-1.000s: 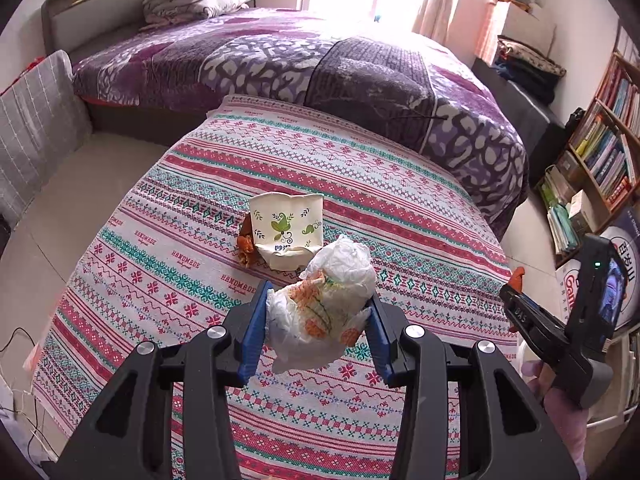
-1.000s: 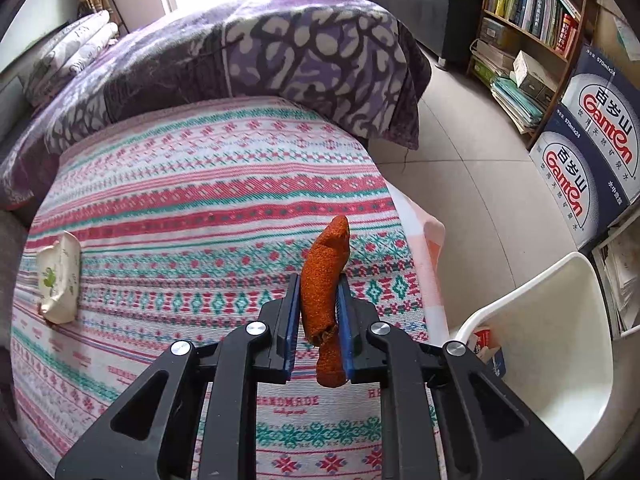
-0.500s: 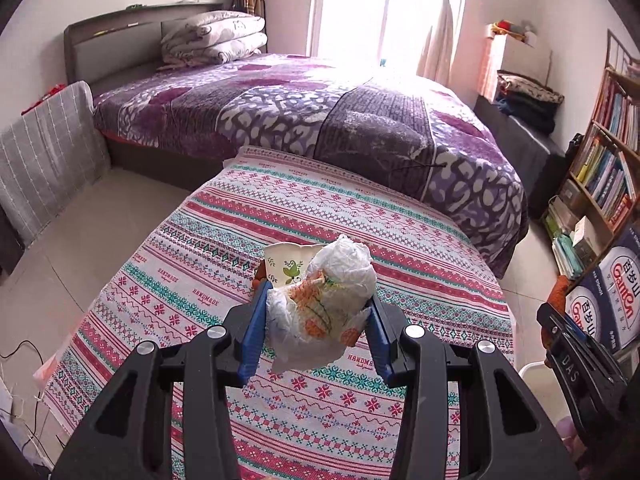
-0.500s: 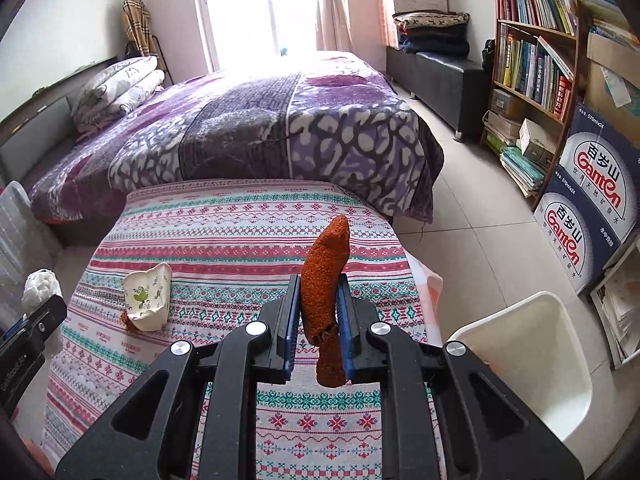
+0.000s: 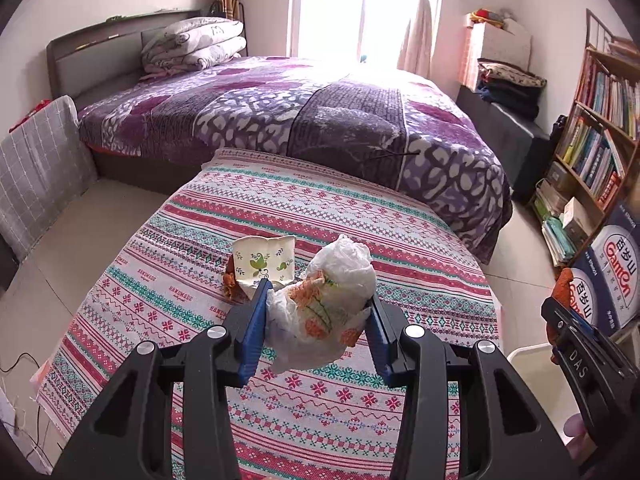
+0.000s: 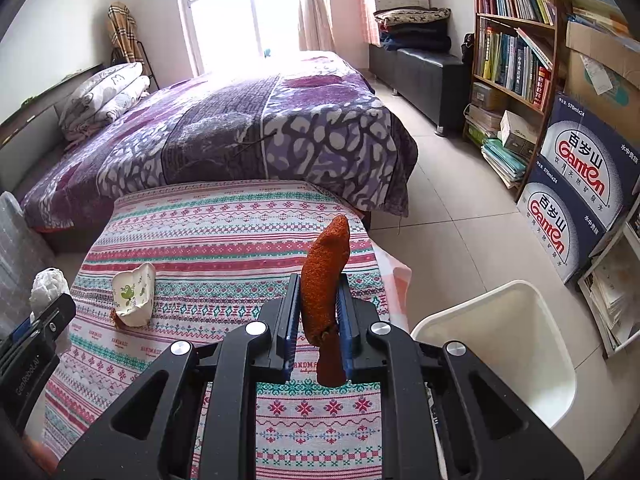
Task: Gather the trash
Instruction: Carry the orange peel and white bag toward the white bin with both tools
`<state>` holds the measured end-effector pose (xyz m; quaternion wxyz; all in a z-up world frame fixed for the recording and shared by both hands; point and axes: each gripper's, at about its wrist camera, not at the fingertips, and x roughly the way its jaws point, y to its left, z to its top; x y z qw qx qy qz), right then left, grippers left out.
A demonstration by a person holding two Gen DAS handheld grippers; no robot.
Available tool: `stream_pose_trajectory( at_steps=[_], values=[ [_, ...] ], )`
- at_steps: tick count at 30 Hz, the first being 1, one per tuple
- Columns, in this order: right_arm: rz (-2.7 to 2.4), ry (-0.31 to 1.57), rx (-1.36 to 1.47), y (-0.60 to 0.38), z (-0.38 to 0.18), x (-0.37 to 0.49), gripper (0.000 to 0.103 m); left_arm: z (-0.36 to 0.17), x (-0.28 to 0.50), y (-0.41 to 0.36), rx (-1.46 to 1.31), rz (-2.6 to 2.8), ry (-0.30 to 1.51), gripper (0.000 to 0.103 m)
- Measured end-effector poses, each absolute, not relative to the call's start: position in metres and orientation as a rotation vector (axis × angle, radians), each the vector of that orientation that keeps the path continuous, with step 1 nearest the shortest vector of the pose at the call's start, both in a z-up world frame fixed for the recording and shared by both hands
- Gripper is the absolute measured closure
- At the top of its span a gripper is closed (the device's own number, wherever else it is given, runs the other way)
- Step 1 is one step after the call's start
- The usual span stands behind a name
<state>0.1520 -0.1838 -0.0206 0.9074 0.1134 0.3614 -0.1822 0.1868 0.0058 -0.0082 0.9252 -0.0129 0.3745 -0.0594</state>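
Observation:
My left gripper (image 5: 316,300) is shut on a crumpled white plastic bag (image 5: 328,300) with orange and green print, held above the patterned tablecloth (image 5: 280,208). My right gripper (image 6: 318,292) is shut on a long orange-brown peel strip (image 6: 326,268) that sticks up past its fingers. A squashed paper cup (image 5: 264,260) with green leaf print lies on the cloth beyond the left gripper, an orange scrap (image 5: 230,282) tucked against its left side. The same cup (image 6: 134,294) shows at left in the right wrist view. A white bin (image 6: 508,344) stands on the floor to the right of the table.
A bed with a purple blanket (image 5: 280,112) lies behind the table. Bookshelves (image 6: 516,40) and blue water cartons (image 6: 576,184) line the right wall. Tiled floor (image 6: 460,220) runs between table, bin and shelves. The right gripper (image 5: 576,340) shows at the left wrist view's right edge.
Both grippers have risen and drawn back from the table with their loads still held. The cup now looks smaller and farther, and more of the white bin shows at right.

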Motion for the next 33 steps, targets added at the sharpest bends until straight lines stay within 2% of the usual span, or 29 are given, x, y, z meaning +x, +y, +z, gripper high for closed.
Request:
stream_pose_trajectory(
  at_steps=[33],
  values=[
    [-0.605,0.825,0.417,-0.303,-0.033,0.088,0.085,-0.017,0.151,-0.114,0.080,-0.330,0.799,0.058]
  ],
)
